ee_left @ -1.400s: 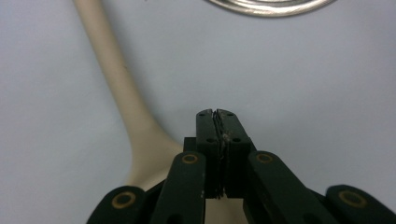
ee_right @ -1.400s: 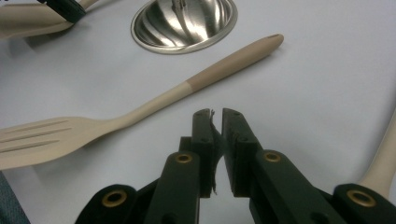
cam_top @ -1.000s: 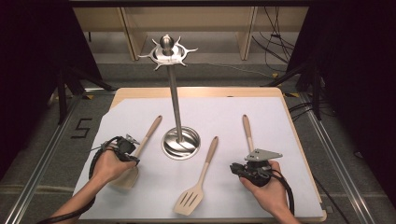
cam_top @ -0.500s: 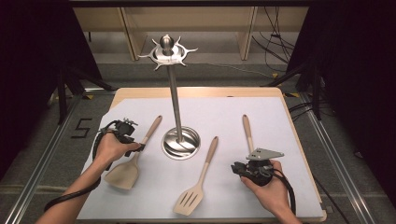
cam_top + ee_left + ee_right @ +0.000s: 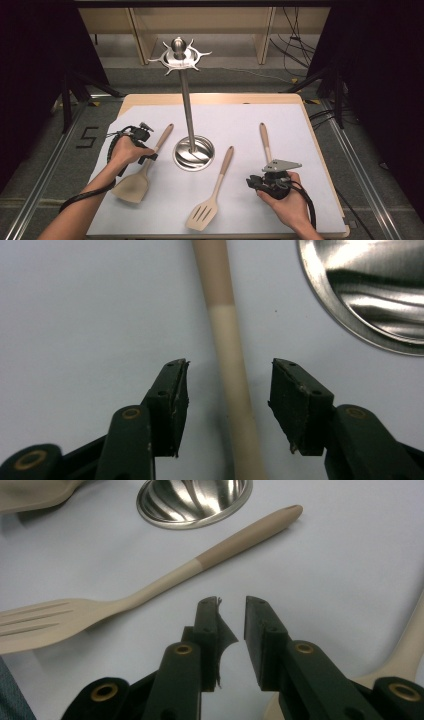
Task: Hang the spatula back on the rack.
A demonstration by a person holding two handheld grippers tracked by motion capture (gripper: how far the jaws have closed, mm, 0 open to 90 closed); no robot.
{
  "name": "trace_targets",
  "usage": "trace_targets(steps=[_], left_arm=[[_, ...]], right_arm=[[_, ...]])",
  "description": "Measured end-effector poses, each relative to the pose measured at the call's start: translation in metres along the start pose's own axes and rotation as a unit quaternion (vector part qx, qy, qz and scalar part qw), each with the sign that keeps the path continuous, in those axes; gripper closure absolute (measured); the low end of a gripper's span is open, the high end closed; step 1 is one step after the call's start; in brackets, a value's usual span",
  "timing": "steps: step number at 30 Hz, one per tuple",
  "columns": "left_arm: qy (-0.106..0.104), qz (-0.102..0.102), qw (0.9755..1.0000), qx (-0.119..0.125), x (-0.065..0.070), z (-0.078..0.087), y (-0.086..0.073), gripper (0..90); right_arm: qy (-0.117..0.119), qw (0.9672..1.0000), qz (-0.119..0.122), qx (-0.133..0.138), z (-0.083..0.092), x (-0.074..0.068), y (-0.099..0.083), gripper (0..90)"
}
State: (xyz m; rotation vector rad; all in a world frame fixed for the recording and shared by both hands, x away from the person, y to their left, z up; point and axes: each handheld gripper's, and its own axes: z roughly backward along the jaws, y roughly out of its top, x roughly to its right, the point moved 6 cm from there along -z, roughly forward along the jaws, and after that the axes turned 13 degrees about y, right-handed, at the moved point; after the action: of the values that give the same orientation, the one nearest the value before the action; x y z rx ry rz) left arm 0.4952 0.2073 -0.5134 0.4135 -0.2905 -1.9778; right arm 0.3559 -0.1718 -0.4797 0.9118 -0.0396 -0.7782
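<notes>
flanking the spatula handle (image 5: 227, 355), steel stand base (image 5: 370, 290) just beside.

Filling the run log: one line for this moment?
left tongs: open astride spatula handle, not gripping | right tongs: open, empty | slotted turner: flat on table

Left gripper view: spatula handle (image 5: 227, 350) cut off top and bottom between the jaws, blade out of frame; stand base (image 5: 370, 290) clipped beyond the far-right jaw. Right gripper view: slotted turner (image 5: 60, 622) head clipped left of the jaws.
</notes>
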Motion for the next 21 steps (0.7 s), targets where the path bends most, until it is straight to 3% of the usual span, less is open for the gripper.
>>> trace_targets(steps=[1, 3, 4, 6, 7, 9, 11, 13, 14, 16, 17, 21], left_arm=[[0.005, -0.001, 1.0, 0.003, -0.0013, -0.002, 0.0013, 50.6], [0.003, -0.006, 0.9999, -0.014, -0.0019, -0.0014, 0.0023, 54.1], [-0.005, 0.023, 0.9995, -0.02, 0.0032, -0.0018, 0.0016, 55.7], [0.003, -0.007, 0.9998, -0.021, -0.0018, -0.0047, 0.003, 56.9], [0.0, 0.01, 0.9996, -0.028, 0.001, -0.0056, 0.0029, 58.0], [0.001, 0.02, 0.9994, -0.029, 0.0025, -0.0087, 0.0039, 59.2], [-0.001, 0.015, 0.9993, -0.035, 0.0011, -0.0113, 0.0057, 59.3], [-0.004, 0.03, 0.9982, -0.051, 0.0026, -0.0104, 0.0072, 61.7], [-0.001, 0.016, 0.9981, -0.06, 0.0015, -0.01, 0.0073, 63.1], [0.0, 0.018, 0.9977, -0.065, 0.0021, -0.0098, 0.0076, 64.6], [-0.002, 0.027, 0.9974, -0.068, 0.0038, -0.0094, 0.0083, 73.3], [-0.004, 0.065, 0.9948, -0.079, 0.0039, -0.0087, 0.0078, 76.8]], right_arm=[[0.001, 1.0, -0.001, 0.0, -0.0002, -0.0006, 0.0002, 76.6], [0.002, 1.0, 0.0, -0.003, -0.0015, -0.0014, -0.0002, 76.6], [0.002, 1.0, -0.002, -0.004, -0.0017, -0.0018, -0.0006, 76.6], [0.001, 1.0, 0.001, -0.004, -0.0019, -0.0013, -0.0003, 76.7], [0.001, 1.0, 0.0, -0.004, -0.0019, -0.0013, -0.0002, 76.6], [0.004, 1.0, 0.005, -0.004, -0.0025, -0.0009, 0.0002, 76.7], [0.004, 1.0, -0.001, -0.006, -0.0021, -0.0017, -0.0004, 76.7], [0.002, 1.0, 0.001, -0.004, -0.0019, -0.0013, -0.0006, 76.7], [0.003, 1.0, 0.0, -0.005, -0.0021, -0.0014, -0.0008, 76.7], [0.004, 1.0, -0.001, -0.006, -0.0023, -0.0018, -0.001, 76.6], [0.005, 1.0, 0.0, -0.005, -0.0028, -0.0023, -0.0011, 76.7], [0.007, 0.9999, -0.006, -0.006, -0.002, -0.0038, -0.0015, 76.7]])
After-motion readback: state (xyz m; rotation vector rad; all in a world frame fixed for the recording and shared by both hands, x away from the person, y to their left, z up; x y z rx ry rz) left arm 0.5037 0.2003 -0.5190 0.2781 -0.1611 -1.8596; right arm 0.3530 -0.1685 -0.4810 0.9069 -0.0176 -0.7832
